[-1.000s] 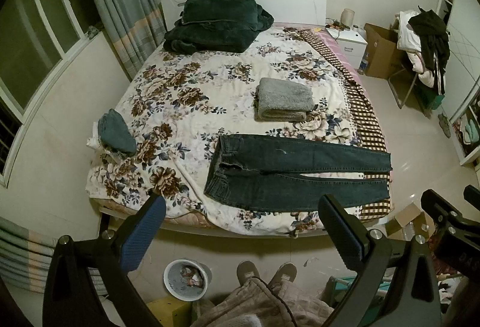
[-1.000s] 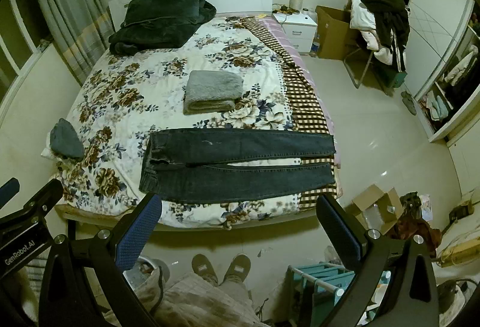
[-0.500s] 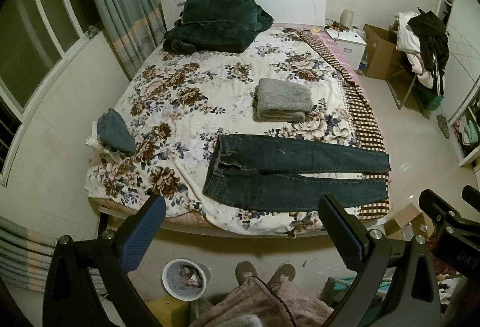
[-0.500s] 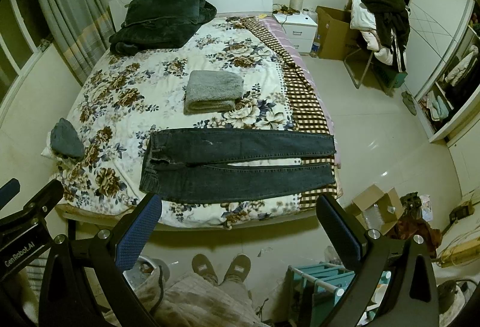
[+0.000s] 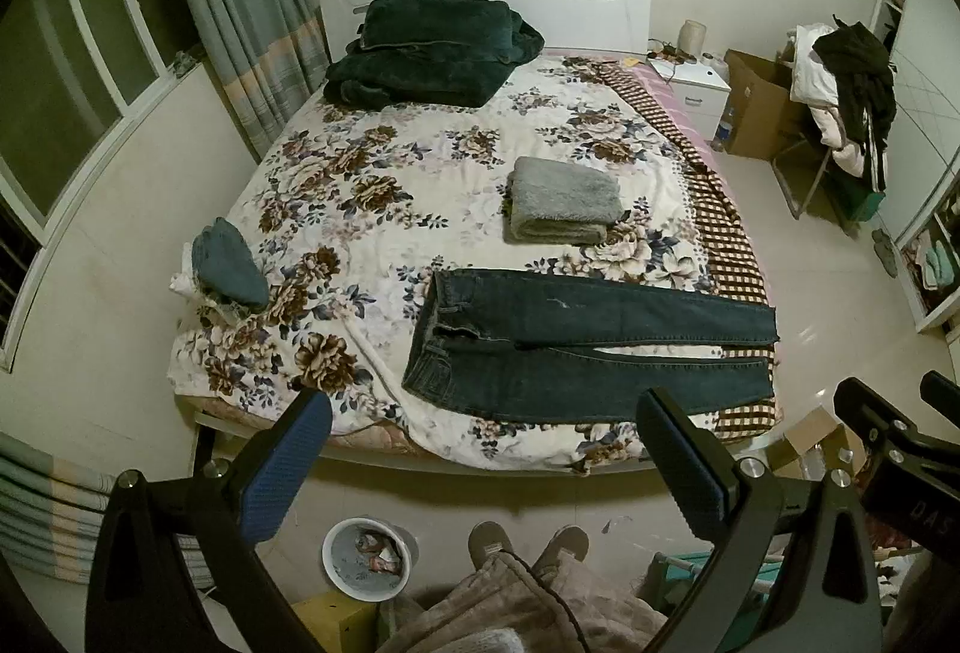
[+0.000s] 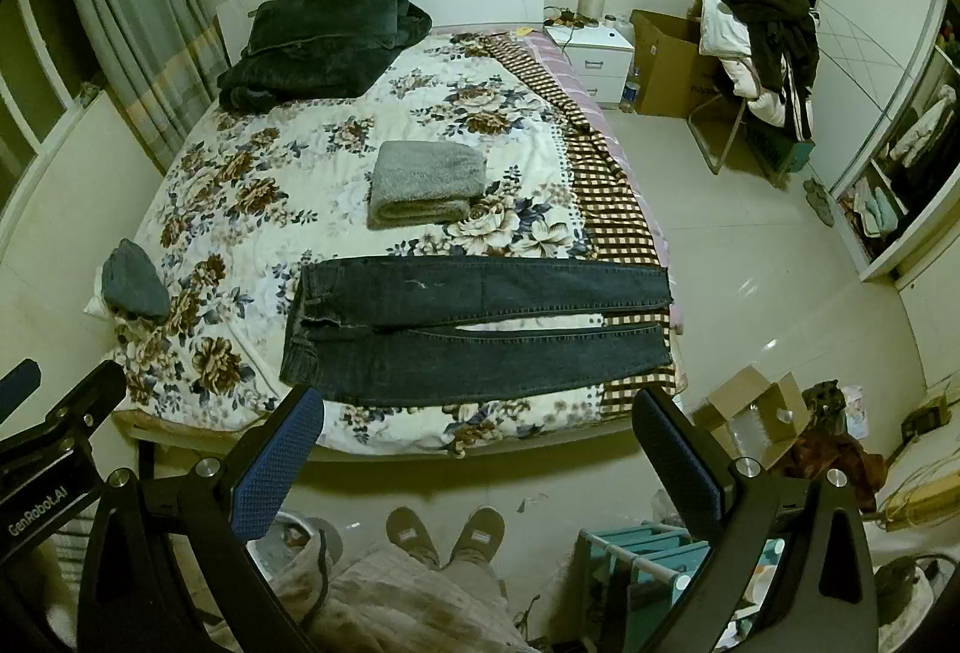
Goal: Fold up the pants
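Observation:
Dark blue jeans (image 5: 576, 347) (image 6: 474, 329) lie flat across the near end of the bed, waistband to the left, both legs stretched to the right and slightly apart. My left gripper (image 5: 480, 449) hangs open well short of the bed's foot, above the floor, nothing between its fingers. My right gripper (image 6: 477, 443) is open too, at the same distance, empty. Each gripper shows at the edge of the other's view. A person's two shoes (image 6: 447, 530) stand on the floor below.
A floral quilt (image 5: 372, 185) covers the bed. On it lie a folded grey towel (image 5: 561, 200), a dark green blanket pile (image 5: 432, 47) by the headboard and a small blue cloth bundle (image 5: 228, 266). A waste bin (image 5: 367, 557) stands near the shoes. Boxes (image 6: 756, 407) sit right.
The scene has slid slightly in both views as the grippers shifted a little. The jeans have not moved and both grippers stay open.

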{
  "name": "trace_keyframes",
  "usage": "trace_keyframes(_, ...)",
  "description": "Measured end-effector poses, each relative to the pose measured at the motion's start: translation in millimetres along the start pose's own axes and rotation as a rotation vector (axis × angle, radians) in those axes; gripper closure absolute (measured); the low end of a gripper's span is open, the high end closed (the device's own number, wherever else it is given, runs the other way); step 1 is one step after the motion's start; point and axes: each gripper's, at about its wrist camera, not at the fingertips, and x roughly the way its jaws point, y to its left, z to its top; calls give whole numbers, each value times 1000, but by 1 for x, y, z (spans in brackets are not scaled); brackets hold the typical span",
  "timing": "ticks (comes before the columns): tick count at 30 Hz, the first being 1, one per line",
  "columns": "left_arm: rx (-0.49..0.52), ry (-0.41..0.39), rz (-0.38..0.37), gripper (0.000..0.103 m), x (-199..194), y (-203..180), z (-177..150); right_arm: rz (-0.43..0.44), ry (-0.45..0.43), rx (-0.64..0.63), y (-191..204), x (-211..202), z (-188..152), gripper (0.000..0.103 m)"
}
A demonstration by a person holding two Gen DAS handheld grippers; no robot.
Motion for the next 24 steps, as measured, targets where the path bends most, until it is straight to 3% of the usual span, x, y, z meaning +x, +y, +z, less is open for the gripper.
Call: trace_keyframes(24,-3,-4,-7,0,-8,-8,7,7,3,-6,6,-6,3,0)
